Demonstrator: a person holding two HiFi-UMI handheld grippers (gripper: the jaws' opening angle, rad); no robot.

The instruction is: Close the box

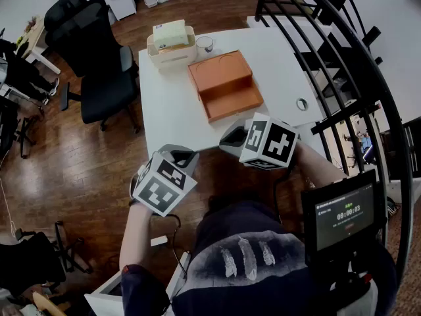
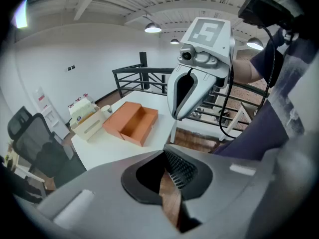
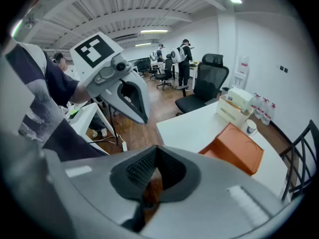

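In the head view the orange box (image 1: 225, 84) lies open on the white worktop (image 1: 171, 104), its tray end facing the person. It sits ahead of both grippers, and the right gripper (image 1: 233, 137) is nearer than the left gripper (image 1: 179, 157). The left gripper view adds the tray's hollow depth, with the box well off and the jaws together and empty. The right gripper view shows only the flat-topped side, and its jaws are likewise closed on nothing.

The orange box (image 1: 225, 85) is seen lying open on the white counter (image 1: 171, 120). A cream container (image 1: 172, 45) and a cup (image 1: 204, 43) are placed behind it. The left claw (image 1: 180, 153) and right claw (image 1: 228, 139) are held at the counter's near edge, apart from the box.
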